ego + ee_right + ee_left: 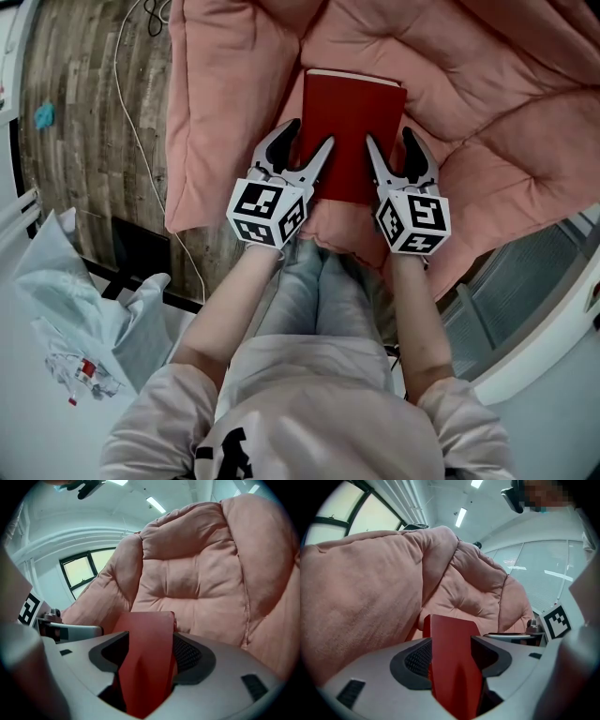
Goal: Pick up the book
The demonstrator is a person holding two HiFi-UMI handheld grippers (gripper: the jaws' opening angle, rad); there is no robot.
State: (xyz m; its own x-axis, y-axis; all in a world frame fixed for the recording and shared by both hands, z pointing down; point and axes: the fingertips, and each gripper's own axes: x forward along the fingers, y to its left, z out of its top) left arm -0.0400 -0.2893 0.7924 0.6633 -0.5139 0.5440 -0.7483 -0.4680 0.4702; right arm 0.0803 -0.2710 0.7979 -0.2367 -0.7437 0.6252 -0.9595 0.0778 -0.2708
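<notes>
A red book (352, 131) lies on the pink quilted cushion (487, 84), spine edge toward me. My left gripper (312, 131) straddles the book's left edge, one finger over the cover and the other out on the cushion. My right gripper (390, 136) straddles the right edge the same way. In the left gripper view the book (452, 677) stands edge-on between the two jaws of that gripper (452, 651). In the right gripper view the book (147, 634) also fills the gap of that gripper (147, 656). Both grippers stand wide open around it, with no clear squeeze.
The cushion fills a round chair; its folds rise behind and beside the book. Left of it are wooden floor (84, 122), a white cable (131, 122), a black box (141, 248) and a crumpled plastic bag (75, 309). My knees (319, 281) press against the cushion's front edge.
</notes>
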